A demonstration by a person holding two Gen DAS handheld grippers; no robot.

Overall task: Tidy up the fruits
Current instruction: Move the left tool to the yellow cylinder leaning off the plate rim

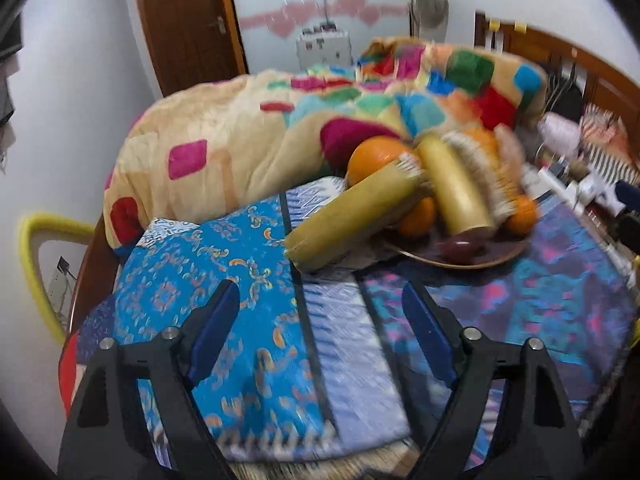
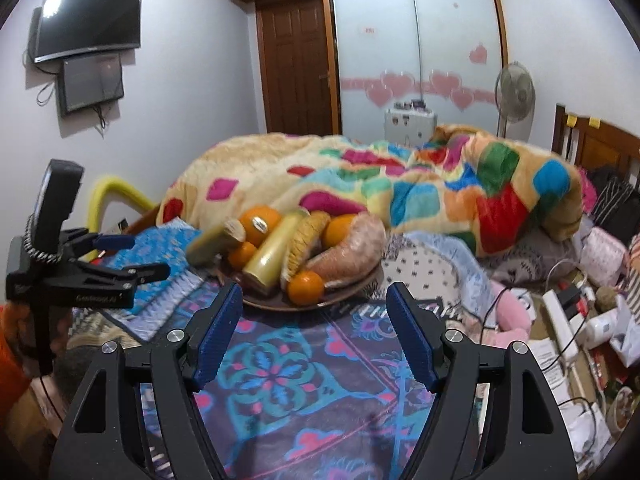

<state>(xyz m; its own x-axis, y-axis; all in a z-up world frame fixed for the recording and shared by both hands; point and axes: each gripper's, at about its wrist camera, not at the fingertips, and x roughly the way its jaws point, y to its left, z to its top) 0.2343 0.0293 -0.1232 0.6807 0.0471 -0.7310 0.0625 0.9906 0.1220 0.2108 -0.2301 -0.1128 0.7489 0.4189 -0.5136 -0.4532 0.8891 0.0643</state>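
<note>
Taking the brown plate [image 2: 352, 294] as the landmark, in the right wrist view the left gripper [image 2: 132, 256] hangs well to the left of it, seen side-on with a black camera mount above; from its own view its jaws stand wide apart with nothing between them, over the blue brocade cloth [image 1: 224, 292] and a pale striped cloth [image 1: 348, 320] that lie nearer the camera than the plate [image 1: 492, 258]. On the plate the fruit is heaped: at its left edge a long yellow piece [image 2: 216, 240] pokes out past the rim, with a large orange [image 2: 260, 222] behind it and a small orange [image 2: 242, 256] below; toward the middle lies a smooth yellow cylinder-shaped piece [image 2: 272, 252], then a ribbed tan piece [image 2: 306, 238]; at the front rim sits another orange [image 2: 306, 288], and to the right a further orange [image 2: 340, 230] and a pinkish-brown, wrapped-looking piece [image 2: 352, 256]. What the long pieces are cannot be told through the blur. Nearer than the plate, the right gripper [image 2: 316, 328] is poised over the purple patterned cloth [image 2: 280, 380], its blue-padded jaws wide apart and empty, clear of the plate. Behind the plate a multicoloured blanket [image 2: 400, 184] is bunched up, and well to the right lies clutter with a white power strip [image 2: 560, 320].
</note>
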